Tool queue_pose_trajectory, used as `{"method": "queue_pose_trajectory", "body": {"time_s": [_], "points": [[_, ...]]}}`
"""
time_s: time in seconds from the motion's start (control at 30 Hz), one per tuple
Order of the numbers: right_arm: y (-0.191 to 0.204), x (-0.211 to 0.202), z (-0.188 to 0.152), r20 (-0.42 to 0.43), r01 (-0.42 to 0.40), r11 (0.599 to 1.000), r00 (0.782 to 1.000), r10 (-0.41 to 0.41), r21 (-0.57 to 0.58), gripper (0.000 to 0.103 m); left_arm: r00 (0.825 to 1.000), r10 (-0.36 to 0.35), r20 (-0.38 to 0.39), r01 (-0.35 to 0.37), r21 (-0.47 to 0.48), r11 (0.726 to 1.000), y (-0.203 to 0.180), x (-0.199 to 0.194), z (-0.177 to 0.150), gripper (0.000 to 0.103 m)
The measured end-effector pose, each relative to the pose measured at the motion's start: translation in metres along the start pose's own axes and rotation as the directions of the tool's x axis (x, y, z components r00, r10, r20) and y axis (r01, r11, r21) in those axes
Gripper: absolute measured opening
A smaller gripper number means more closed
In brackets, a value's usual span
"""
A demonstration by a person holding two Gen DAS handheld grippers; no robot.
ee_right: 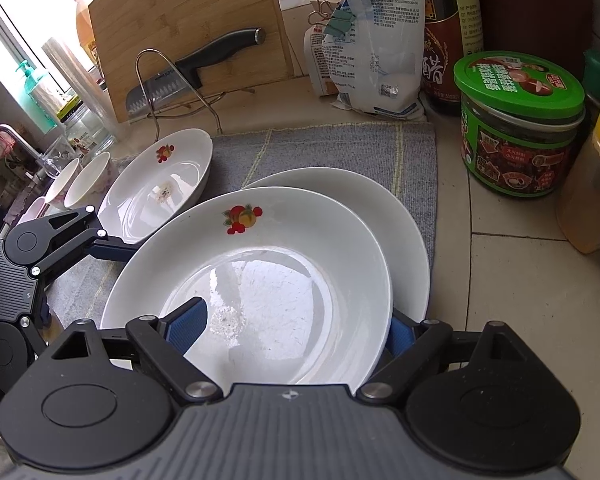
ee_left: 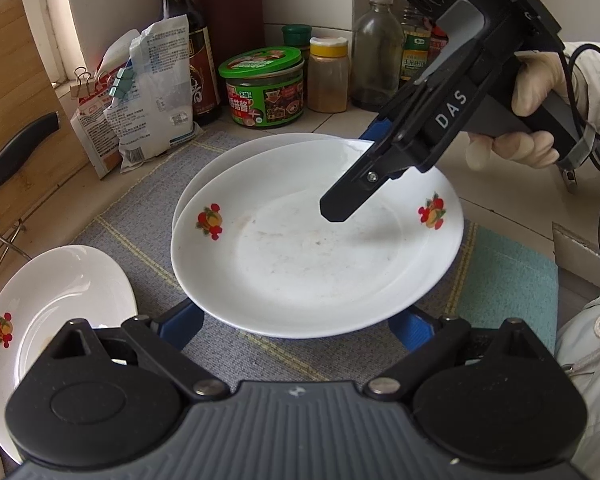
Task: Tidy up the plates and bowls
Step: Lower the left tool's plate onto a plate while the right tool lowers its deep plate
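A white plate with fruit prints sits offset over a second white plate on the grey mat. My right gripper is open and straddles the top plate's rim. One finger hangs over the plate's inside, the other is outside below the rim. My left gripper is open, with both blue fingers reaching under the near rim, their tips hidden. A third printed plate lies to the left. Two bowls stand beyond it.
A jar with a green lid, sauce bottles and clipped bags line the back wall. A knife rests in a wire rack against a wooden board. A teal cloth lies right of the mat. A gloved hand holds the right gripper.
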State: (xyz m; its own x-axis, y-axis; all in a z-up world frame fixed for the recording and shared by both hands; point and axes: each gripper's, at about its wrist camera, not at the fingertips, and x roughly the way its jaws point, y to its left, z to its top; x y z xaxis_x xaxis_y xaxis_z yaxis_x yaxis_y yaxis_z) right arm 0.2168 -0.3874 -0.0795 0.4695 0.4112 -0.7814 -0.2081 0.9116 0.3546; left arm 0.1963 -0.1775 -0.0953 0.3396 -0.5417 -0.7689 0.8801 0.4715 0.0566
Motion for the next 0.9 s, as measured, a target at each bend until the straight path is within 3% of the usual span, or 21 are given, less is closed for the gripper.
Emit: {"method": "queue_pose_trajectory", "body": {"time_s": [0.9], "points": [[0.014, -0.012, -0.007, 0.001, 0.067, 0.998, 0.998, -0.067, -0.021, 0.097, 1.0, 0.025, 0.017, -0.025, -0.021, 0.999, 0.0, -0.006, -0.003, 0.098]]}}
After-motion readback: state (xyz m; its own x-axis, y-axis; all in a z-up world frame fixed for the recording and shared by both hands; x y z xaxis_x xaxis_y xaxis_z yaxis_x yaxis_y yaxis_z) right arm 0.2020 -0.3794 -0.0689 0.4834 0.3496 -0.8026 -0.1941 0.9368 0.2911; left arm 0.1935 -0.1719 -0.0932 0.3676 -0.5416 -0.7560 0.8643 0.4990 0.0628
